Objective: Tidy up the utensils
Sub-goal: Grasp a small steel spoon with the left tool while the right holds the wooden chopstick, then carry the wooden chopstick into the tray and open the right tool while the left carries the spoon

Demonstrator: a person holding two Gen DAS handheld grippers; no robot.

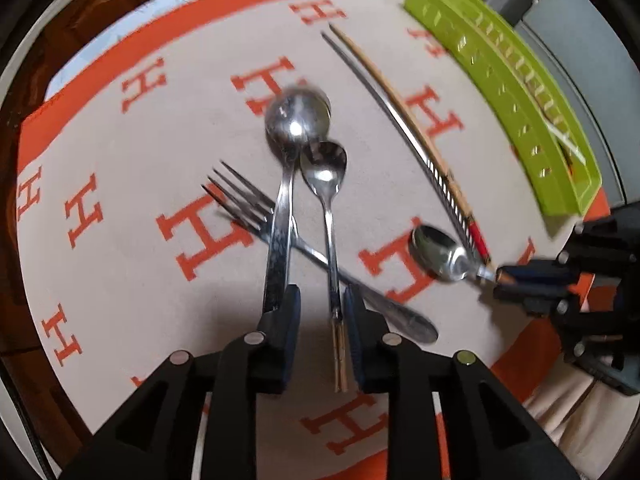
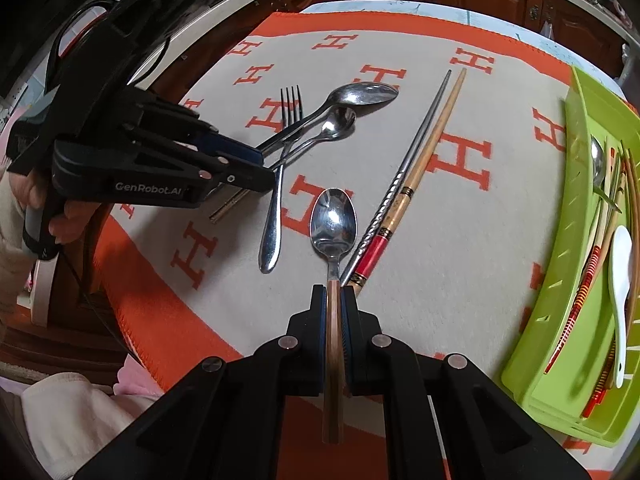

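The left gripper (image 1: 320,300) reached up from the bottom centre of its own view with its two fingers parted, and at the left of the right wrist view it (image 2: 262,164) lay level, pointing right, held by a hand (image 2: 44,208) at the left edge. The right gripper (image 2: 333,296) rose from the bottom centre of its own view with both fingers pressed in tight, and it (image 1: 504,282) entered the left wrist view from the right edge, pointing left.
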